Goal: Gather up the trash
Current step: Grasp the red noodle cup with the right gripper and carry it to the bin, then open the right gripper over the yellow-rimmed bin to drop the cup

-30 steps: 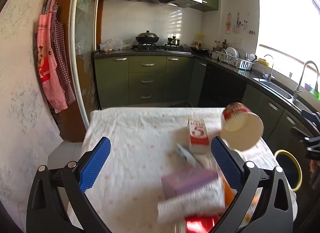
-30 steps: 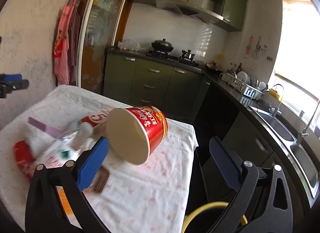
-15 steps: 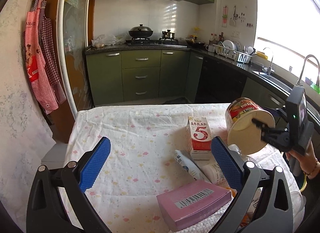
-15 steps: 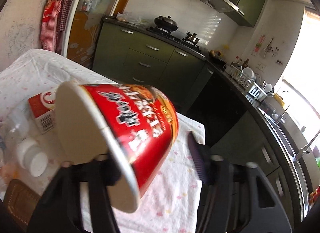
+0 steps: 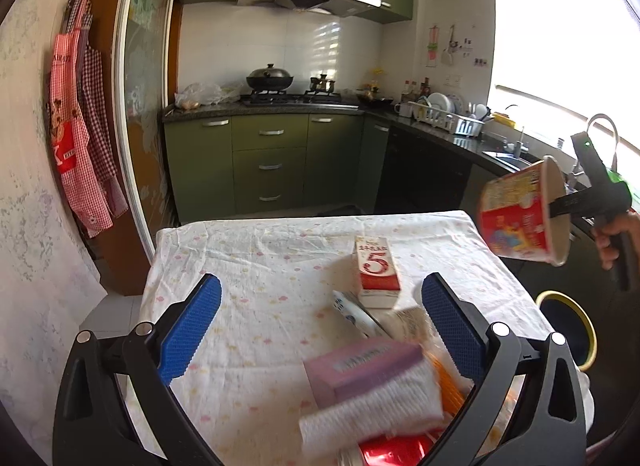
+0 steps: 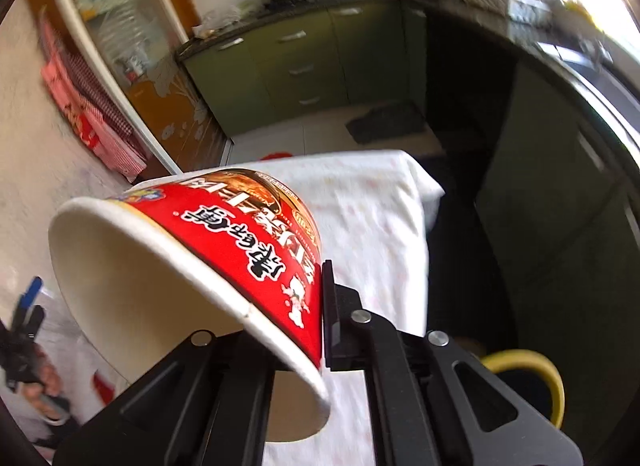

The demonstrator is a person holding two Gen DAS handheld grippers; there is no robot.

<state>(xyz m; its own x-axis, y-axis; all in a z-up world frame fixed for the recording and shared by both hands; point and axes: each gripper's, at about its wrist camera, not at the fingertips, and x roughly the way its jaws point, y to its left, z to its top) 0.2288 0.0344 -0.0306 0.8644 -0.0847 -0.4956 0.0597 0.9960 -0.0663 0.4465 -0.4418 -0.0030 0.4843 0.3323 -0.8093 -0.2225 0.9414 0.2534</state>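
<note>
— While the left wrist camera looks down the table [image 5: 280, 266], what's the left gripper [image 5: 320, 330] doing?

— Its blue pads [image 5: 188, 330] stand wide apart with nothing pressed between them. Under it sits the trash heap: a pink box [image 5: 360, 366] at about six o'clock with a white folded cloth [image 5: 372, 406] lying against its near side, both blurred. A red and white milk carton [image 5: 378, 270] stands upright just past centre, with a white tube [image 5: 356, 316] lying at its foot.

— And the noodle cup?

— Out at three o'clock, off the table's right edge. The noodle cup [image 5: 524, 213] hangs in the air, tipped on its side, with the right gripper [image 5: 560, 205] clamped on its rim and a hand [image 5: 616, 234] behind on the grip. Below it, near four o'clock, a yellow-rimmed bin [image 5: 588, 326] stands on the floor just beside the table.

— Does the right wrist camera agree?

— Yes. The right gripper [image 6: 320, 306] has its jaws together on the wall of the noodle cup [image 6: 224, 242], one inside the white mouth and one on the red printed outside. The cup fills the view from nine o'clock to centre, mouth towards the lens. The tablecloth corner shows behind it, and the bin [image 6: 552, 378] peeks in at four o'clock. At eight o'clock I can make out the left gripper [image 6: 24, 306], blurred.
</note>
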